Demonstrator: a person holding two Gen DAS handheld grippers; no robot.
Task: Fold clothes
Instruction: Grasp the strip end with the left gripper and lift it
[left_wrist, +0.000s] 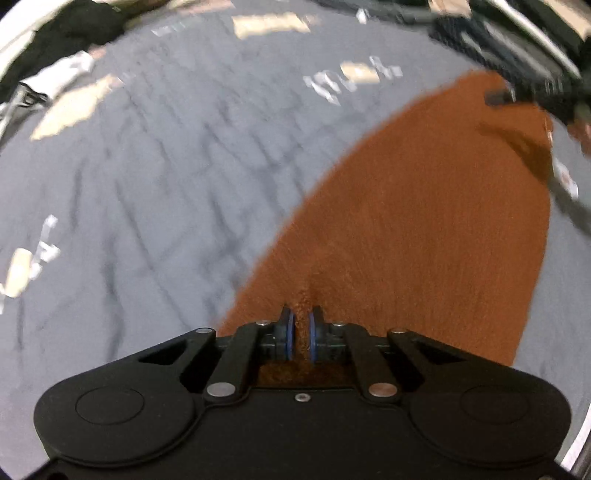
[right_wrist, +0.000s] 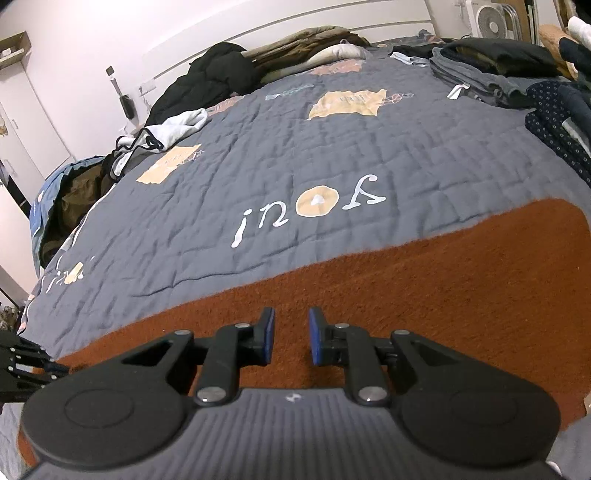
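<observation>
A rust-brown fuzzy garment (left_wrist: 424, 221) lies flat on a grey quilted bedspread (left_wrist: 147, 184). My left gripper (left_wrist: 302, 317) is shut on the garment's near edge, and a small ridge of brown cloth is pinched between its blue pads. In the right wrist view the same garment (right_wrist: 443, 280) runs as a wide band across the near side of the bed. My right gripper (right_wrist: 291, 321) hovers over it, open, with a gap between the pads and nothing gripped. The left gripper's black body (right_wrist: 22, 365) shows at the far left of that view.
Clothes are heaped along the far side of the bedspread (right_wrist: 295, 155): a black jacket (right_wrist: 210, 81), a white garment (right_wrist: 173, 127), a folded grey and dark stack (right_wrist: 480, 74). A navy dotted cloth (right_wrist: 554, 122) lies at the right. A white wall stands behind.
</observation>
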